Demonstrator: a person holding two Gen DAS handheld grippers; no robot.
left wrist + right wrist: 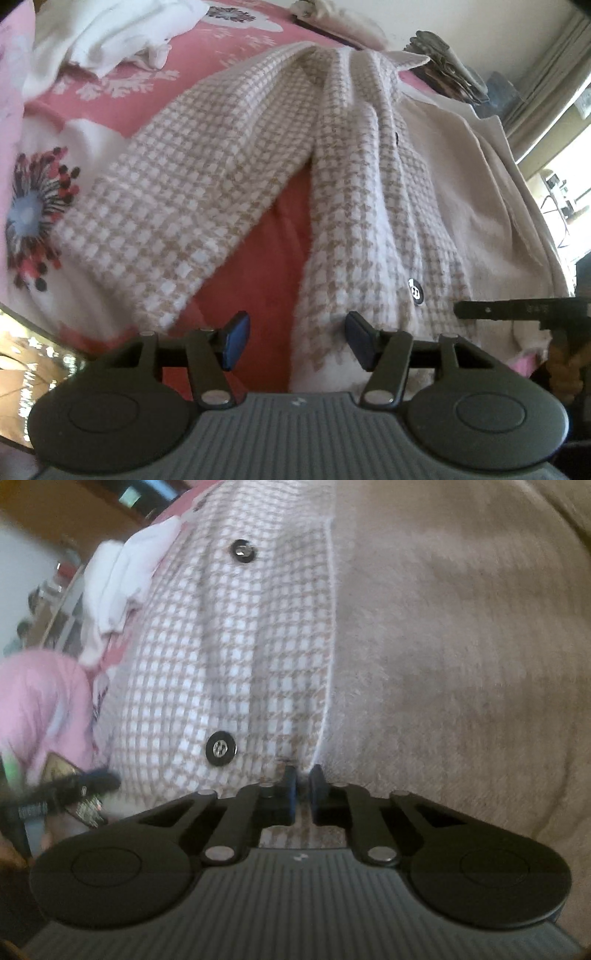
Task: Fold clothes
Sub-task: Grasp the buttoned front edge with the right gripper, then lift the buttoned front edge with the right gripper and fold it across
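Note:
A beige-and-white houndstooth jacket (369, 177) with black buttons (415, 292) lies on a pink floral bedsheet (207, 99), one sleeve (177, 199) spread to the left, its plain beige lining (472, 192) turned out on the right. My left gripper (297, 339) is open just above the jacket's lower hem, empty. My right gripper (303, 786) is shut on the jacket's front edge (325, 664), where the houndstooth face meets the beige lining (461, 664). Two black buttons (220, 753) show left of it.
A white garment (110, 37) lies crumpled at the far left of the bed; it also shows in the right wrist view (118, 587). Folded clothes (447, 66) are stacked at the far right. The other gripper's black bar (517, 308) shows at the right edge. Pink cloth (40, 709).

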